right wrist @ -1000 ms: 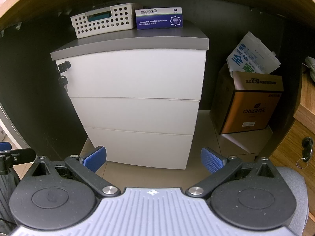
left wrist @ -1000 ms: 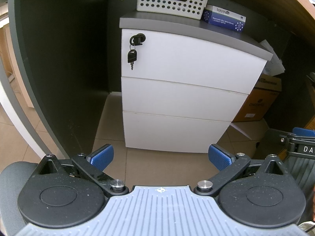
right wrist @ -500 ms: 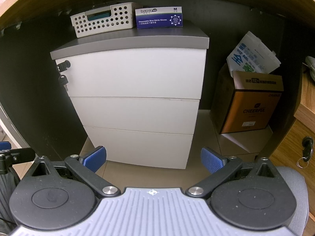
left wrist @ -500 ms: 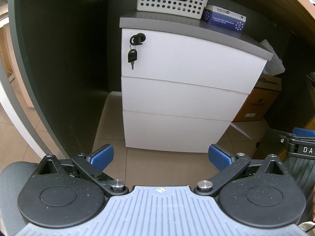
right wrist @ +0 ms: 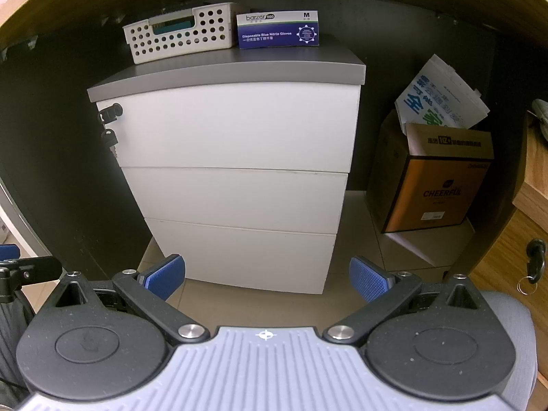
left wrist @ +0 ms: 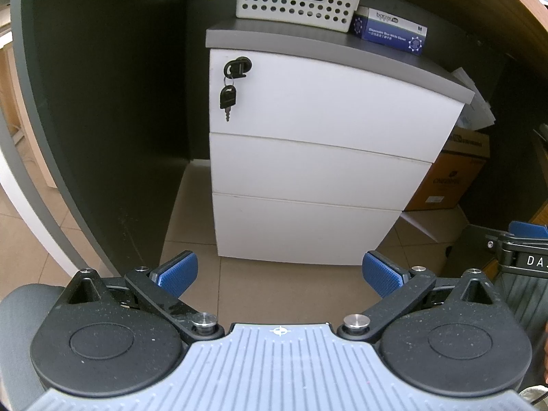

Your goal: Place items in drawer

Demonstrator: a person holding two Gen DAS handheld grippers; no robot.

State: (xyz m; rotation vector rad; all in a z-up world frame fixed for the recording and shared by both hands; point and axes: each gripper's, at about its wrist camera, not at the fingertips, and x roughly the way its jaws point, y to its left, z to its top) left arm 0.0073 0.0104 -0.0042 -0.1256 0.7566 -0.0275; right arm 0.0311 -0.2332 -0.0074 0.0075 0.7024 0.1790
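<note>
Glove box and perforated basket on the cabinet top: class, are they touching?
Cannot tell. In the right wrist view the glove box sits right beside the perforated basket, with no clear gap or contact visible.

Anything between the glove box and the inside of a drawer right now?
Yes: all three drawers of the cabinet are shut, so their fronts block the way in. The glove box sits on top, beside the perforated basket. Both grippers are open and empty.

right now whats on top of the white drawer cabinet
On the cabinet's grey top sit a perforated white basket and, beside it, a blue box of nitrile gloves. Something teal shows through the basket's handle slot; the rest of its contents are hidden.
</note>
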